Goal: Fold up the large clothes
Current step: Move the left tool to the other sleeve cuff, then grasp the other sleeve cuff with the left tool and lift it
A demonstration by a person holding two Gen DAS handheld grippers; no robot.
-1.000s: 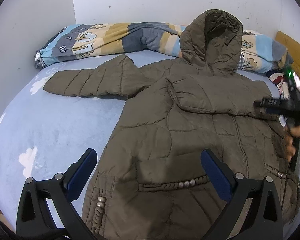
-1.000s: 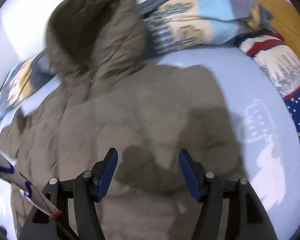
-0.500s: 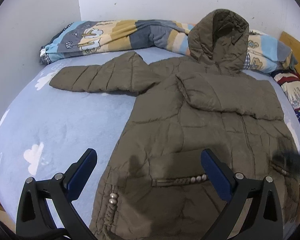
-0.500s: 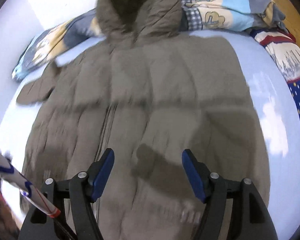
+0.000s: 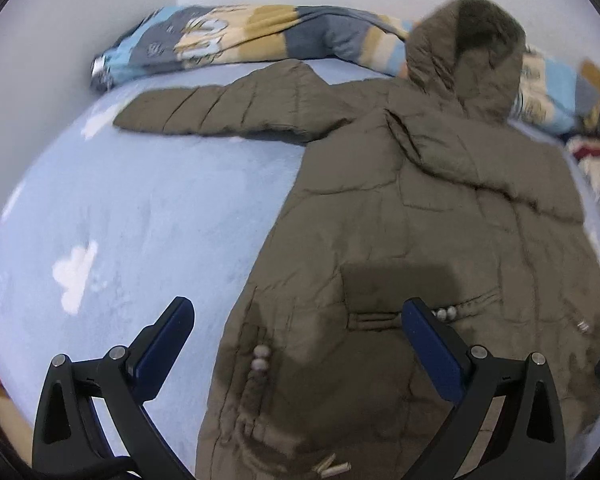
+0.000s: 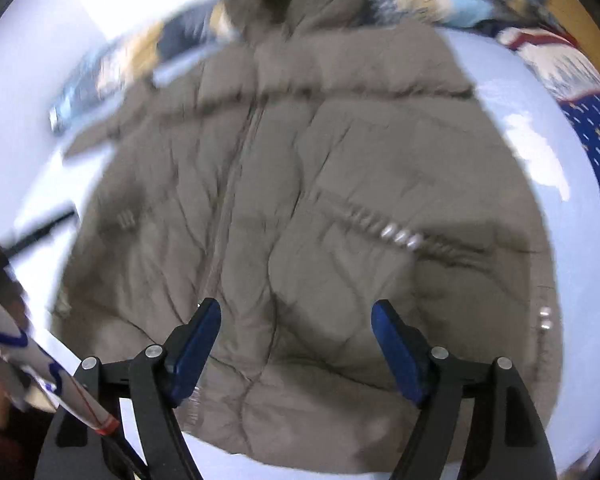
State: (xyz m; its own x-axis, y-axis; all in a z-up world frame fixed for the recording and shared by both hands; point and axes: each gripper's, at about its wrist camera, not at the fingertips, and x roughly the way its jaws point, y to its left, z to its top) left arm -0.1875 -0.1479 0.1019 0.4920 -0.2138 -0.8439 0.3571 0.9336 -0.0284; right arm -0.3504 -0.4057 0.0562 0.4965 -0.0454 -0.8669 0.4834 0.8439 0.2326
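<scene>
Left wrist view: olive-brown quilted hooded coat (image 5: 440, 208) spread flat on light-blue cloud-print bedsheet (image 5: 140, 220), one sleeve outstretched, hood toward striped rolled blanket (image 5: 240, 36); left gripper (image 5: 298, 338) wide open, holding nothing. Right wrist view: right gripper (image 6: 296, 340) above coat hem, jaws opening, nothing pinched.

Coat (image 5: 440, 208) flat on blue sheet (image 5: 160, 208), hood at 12, one sleeve out toward 10. Left gripper (image 5: 296, 340) wide apart over hem, holding nothing.
</scene>
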